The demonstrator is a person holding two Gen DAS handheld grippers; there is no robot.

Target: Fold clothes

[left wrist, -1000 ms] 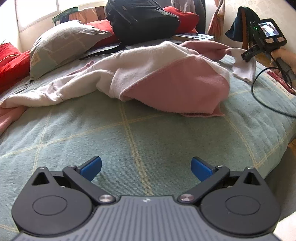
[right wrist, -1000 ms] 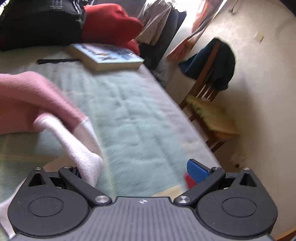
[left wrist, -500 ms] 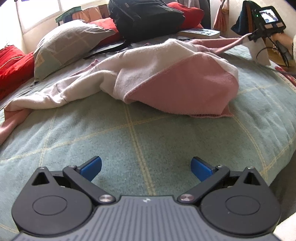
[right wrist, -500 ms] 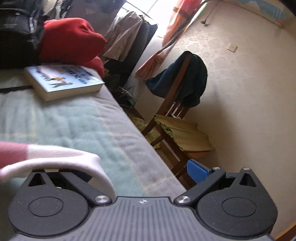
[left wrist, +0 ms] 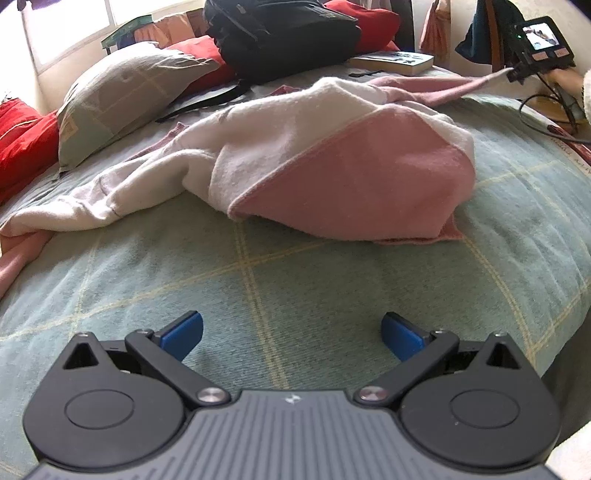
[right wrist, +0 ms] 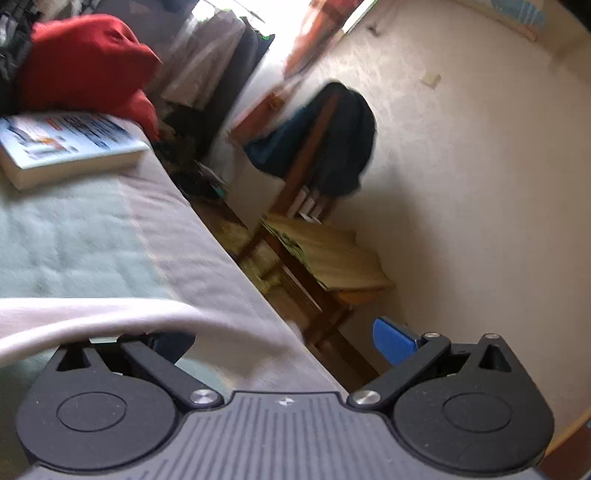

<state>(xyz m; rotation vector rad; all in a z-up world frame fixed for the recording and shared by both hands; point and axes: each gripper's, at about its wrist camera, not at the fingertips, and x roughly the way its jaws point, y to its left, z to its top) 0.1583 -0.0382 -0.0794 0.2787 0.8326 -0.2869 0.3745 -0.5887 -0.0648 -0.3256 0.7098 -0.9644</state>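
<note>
Bedspread (left wrist: pixel 295 280), green check, carries crumpled pink-white garment (left wrist: pixel 332 170) below pillow (left wrist: pixel 125 96), backpack (left wrist: pixel 280 33), book (left wrist: pixel 391 61); left gripper (left wrist: pixel 291 332) wide, empty; right gripper (right wrist: pixel 284 343) jaws wide, sleeve draped across, beside chair (right wrist: pixel 314 221).

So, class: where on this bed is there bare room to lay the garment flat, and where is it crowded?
Free: the green blanket between the left tool and the pink and white garment, out to the bed's near right edge. Crowded: the far end, where a pillow, black bag, and book sit close together.
</note>
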